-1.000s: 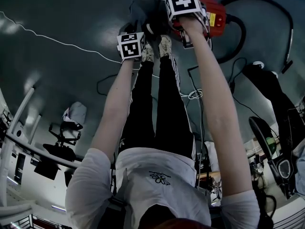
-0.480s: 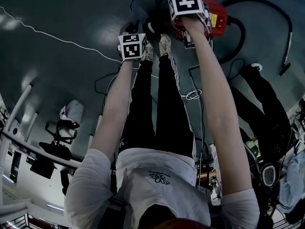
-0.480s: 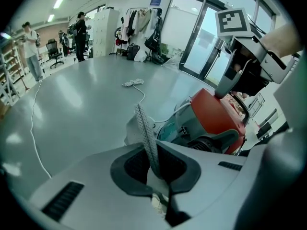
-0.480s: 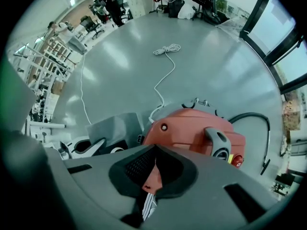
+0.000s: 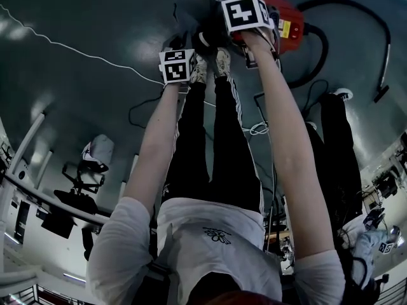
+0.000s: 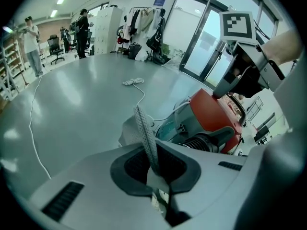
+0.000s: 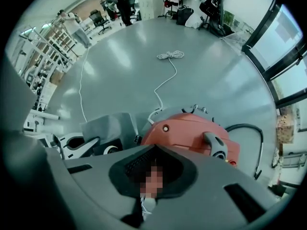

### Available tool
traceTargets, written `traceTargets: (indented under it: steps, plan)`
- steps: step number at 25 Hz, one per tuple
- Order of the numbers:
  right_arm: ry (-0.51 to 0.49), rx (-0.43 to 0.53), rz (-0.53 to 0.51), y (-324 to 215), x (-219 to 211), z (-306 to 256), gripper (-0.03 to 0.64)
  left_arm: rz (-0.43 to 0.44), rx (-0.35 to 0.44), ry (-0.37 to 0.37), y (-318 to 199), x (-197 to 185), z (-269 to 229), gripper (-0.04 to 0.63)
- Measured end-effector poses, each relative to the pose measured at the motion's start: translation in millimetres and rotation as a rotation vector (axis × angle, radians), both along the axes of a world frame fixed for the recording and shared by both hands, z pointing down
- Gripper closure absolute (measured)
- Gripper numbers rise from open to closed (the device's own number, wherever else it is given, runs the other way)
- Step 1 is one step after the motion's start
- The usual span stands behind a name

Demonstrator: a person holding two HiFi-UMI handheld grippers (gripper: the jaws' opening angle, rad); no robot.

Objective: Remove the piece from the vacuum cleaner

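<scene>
The red vacuum cleaner [image 5: 287, 19] sits on the grey floor by the person's feet, its black hose [image 5: 356, 8] curling off to the right. My left gripper [image 6: 152, 164] is shut on a thin, perforated grey strip [image 6: 143, 128], the edge of a grey piece [image 7: 109, 127] that lies beside the red body [image 6: 211, 115]. My right gripper [image 7: 152, 169] points straight down over the red lid [image 7: 189, 131] and its grey handle [image 7: 216, 145]. Its pads meet at the top and nothing shows between them; a mosaic patch hides the seam. In the head view only the marker cubes [image 5: 245, 13] show.
A white cable [image 6: 136, 83] runs across the floor away from the vacuum cleaner. Another person in black trousers [image 5: 337, 145] stands at the right in the head view. More people, office chairs and clothes racks [image 6: 139, 18] line the far side of the room.
Both grippers stay near the vacuum cleaner; the right marker cube has turned slightly. The person in black at the right has moved and now stands more upright in the head view.
</scene>
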State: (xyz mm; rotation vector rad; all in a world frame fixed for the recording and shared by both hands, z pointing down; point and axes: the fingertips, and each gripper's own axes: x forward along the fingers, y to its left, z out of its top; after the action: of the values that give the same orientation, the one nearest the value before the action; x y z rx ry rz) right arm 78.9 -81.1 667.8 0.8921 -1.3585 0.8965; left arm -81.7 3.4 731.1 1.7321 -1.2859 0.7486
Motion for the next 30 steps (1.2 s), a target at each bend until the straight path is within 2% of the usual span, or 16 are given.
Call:
traceTargets:
  steps: [6,13,16,19,21,24,27,30]
  plan:
    - [-0.018,0.001,0.005,-1.8,2.7,4.2,0.604,0.047,0.029,0.016,1.8,1.9,1.5,0.578]
    - [-0.018,0.010,-0.009,0.6,-1.9,2.3,0.604,0.062,0.036,0.013,5.0,-1.6,-1.0,0.578]
    - [-0.052,-0.001,-0.001,3.4,-9.0,5.6,0.604,0.078,0.017,-0.015,11.7,-8.4,2.4,0.578]
    - [-0.035,0.011,-0.001,-1.6,-1.9,4.6,0.604,0.020,-0.082,-0.106,48.6,-47.3,17.6,0.579]
    - [-0.032,0.023,-0.001,-2.2,0.7,4.3,0.604,-0.029,-0.119,-0.139,79.9,-80.1,16.1,0.580]
    - [-0.062,0.019,0.019,-0.6,-4.2,5.0,0.604,-0.038,-0.111,-0.167,94.6,-99.5,4.8,0.580]
    - [-0.032,0.028,0.011,0.3,-2.1,1.6,0.604,-0.098,-0.075,-0.165,85.8,-101.7,-5.9,0.580]
    - [-0.061,0.034,0.041,-3.6,-8.3,4.4,0.604,-0.073,-0.040,-0.164,62.9,-95.4,-14.8,0.580]
